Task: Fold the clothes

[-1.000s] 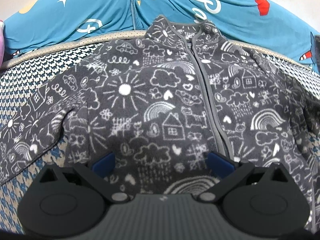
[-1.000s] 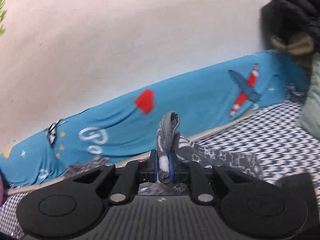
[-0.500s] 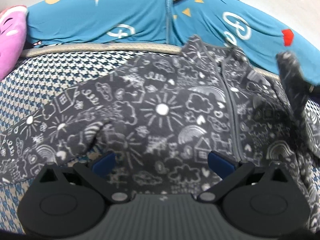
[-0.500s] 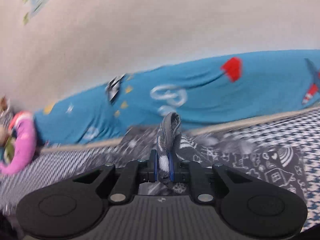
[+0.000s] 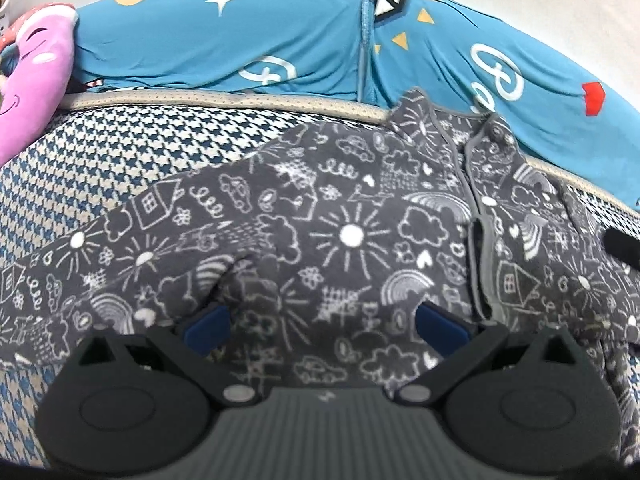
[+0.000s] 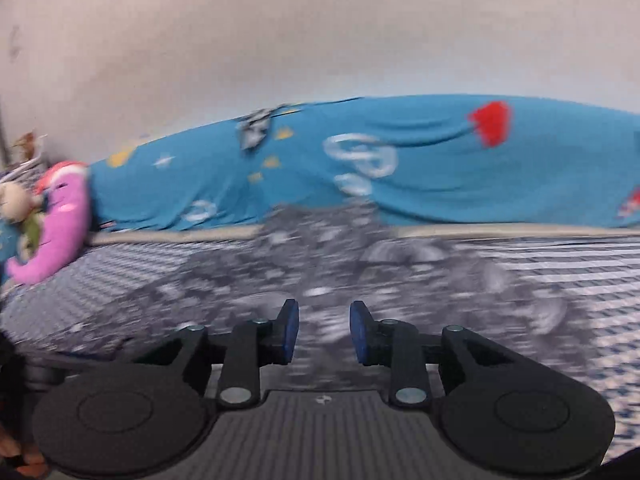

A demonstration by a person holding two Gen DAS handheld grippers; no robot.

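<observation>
The grey printed garment [image 5: 352, 240] is spread front-up on the houndstooth bed cover [image 5: 120, 152], one sleeve [image 5: 120, 248] extended, no completed fold visible; the left gripper [image 5: 324, 324] and right gripper [image 6: 324, 332] are held spread, empty.

My left tongs [image 5: 322, 322] hang spread wide over the grey doodle-print jacket [image 5: 352, 236], zipped and lying flat on the houndstooth bed [image 5: 120, 152]. I see a blue blanket [image 5: 248, 40] behind and a pink plush [image 5: 32, 76] far left.
</observation>
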